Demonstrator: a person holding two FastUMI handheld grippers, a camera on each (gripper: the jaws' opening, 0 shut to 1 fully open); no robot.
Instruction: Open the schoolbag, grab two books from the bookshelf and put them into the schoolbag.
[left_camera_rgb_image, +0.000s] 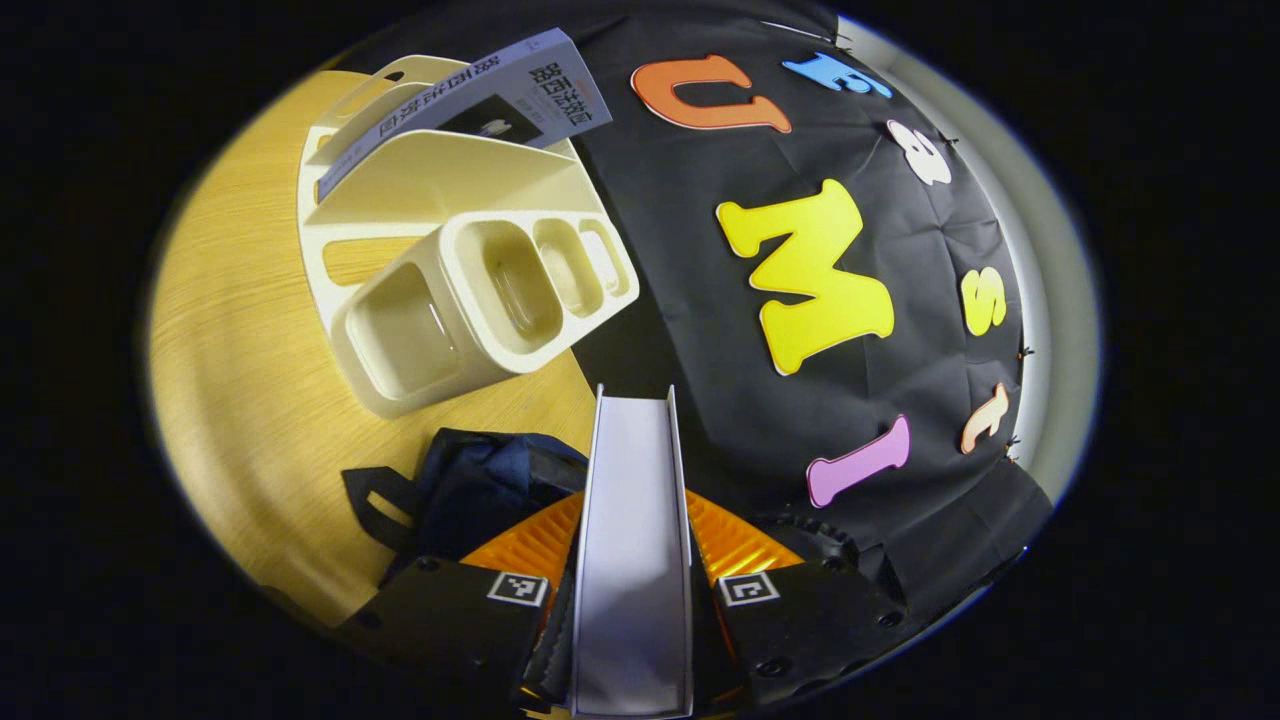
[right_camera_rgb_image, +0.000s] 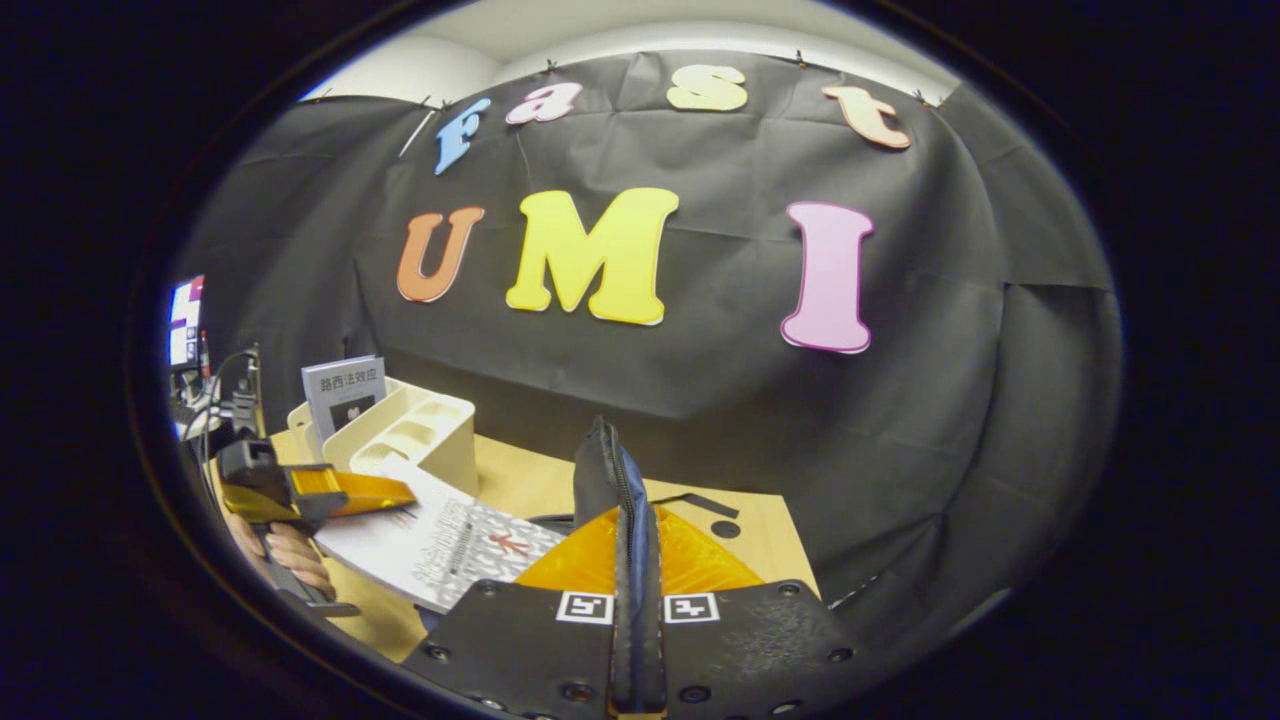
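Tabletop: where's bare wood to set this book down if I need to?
Bare wood lies on the table beside the bookshelf, away from the wall. Another strip runs between the bookshelf and the schoolbag. Near the schoolbag it's crowded: straps, the held book, both hand-held grippers.

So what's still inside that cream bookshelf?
One book stands in the bookshelf's rear slot, leaning. The three front pockets look empty, though their bottoms are partly hidden. The left claw holds another book.
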